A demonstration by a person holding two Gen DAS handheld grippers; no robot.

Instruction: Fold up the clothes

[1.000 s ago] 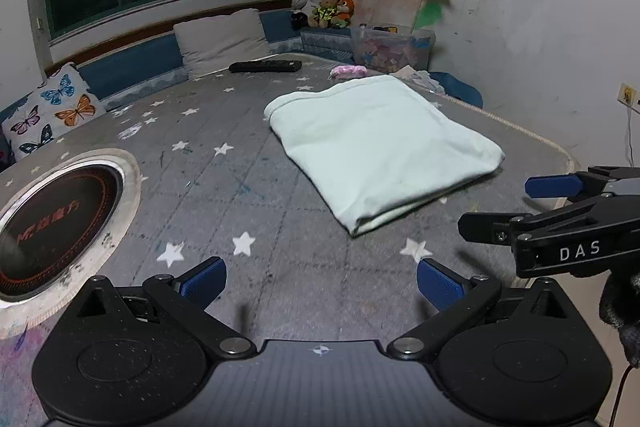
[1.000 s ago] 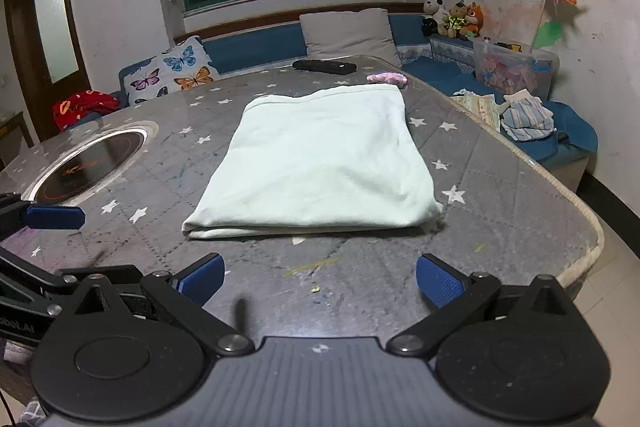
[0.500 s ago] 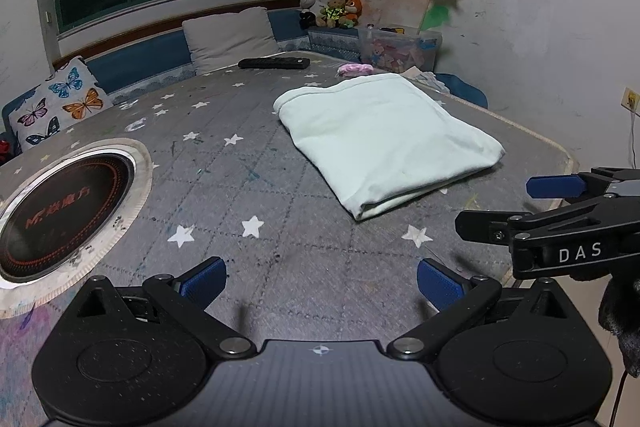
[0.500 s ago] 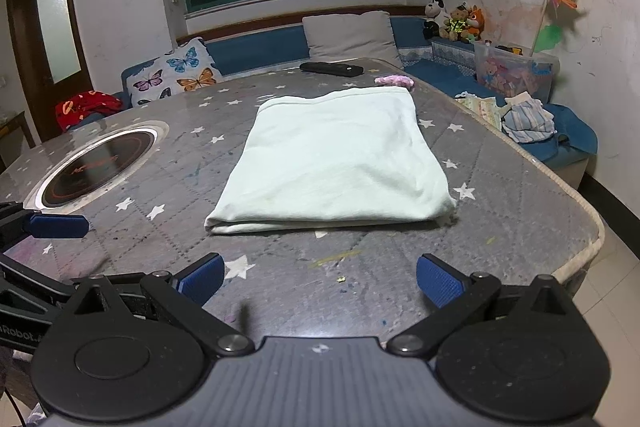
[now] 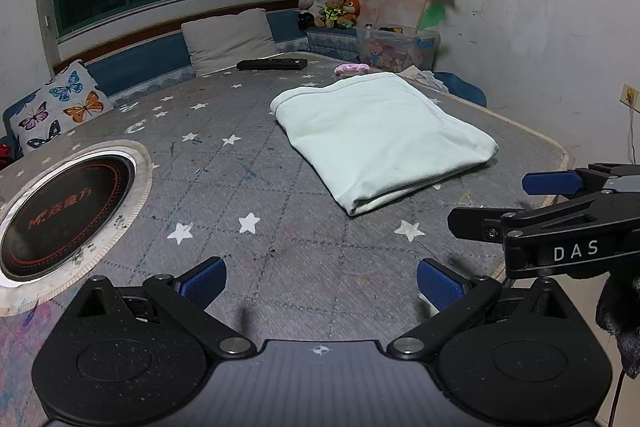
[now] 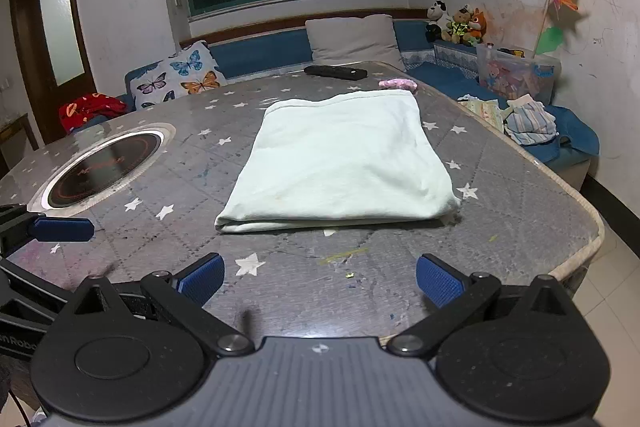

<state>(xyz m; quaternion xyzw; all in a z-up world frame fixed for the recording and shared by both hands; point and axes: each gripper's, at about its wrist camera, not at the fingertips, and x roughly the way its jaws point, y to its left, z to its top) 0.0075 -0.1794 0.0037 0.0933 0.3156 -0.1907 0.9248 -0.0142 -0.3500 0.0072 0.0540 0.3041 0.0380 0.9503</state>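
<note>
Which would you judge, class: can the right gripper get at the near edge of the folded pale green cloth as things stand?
Probably yes. The right gripper faces the folded cloth with jaws open, and only bare table lies between them. The left gripper is off to the side.

Soft matt cloth garment (image 6: 340,155) (faintly creased)

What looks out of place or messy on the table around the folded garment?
Little: the pale green garment lies neatly folded. Only a small pink item sits just beyond its far edge, and a remote near the table's back.

Black gripper (image 5: 320,279), blue ribbed fingers (image 5: 202,281), white "DAS" marking.
</note>
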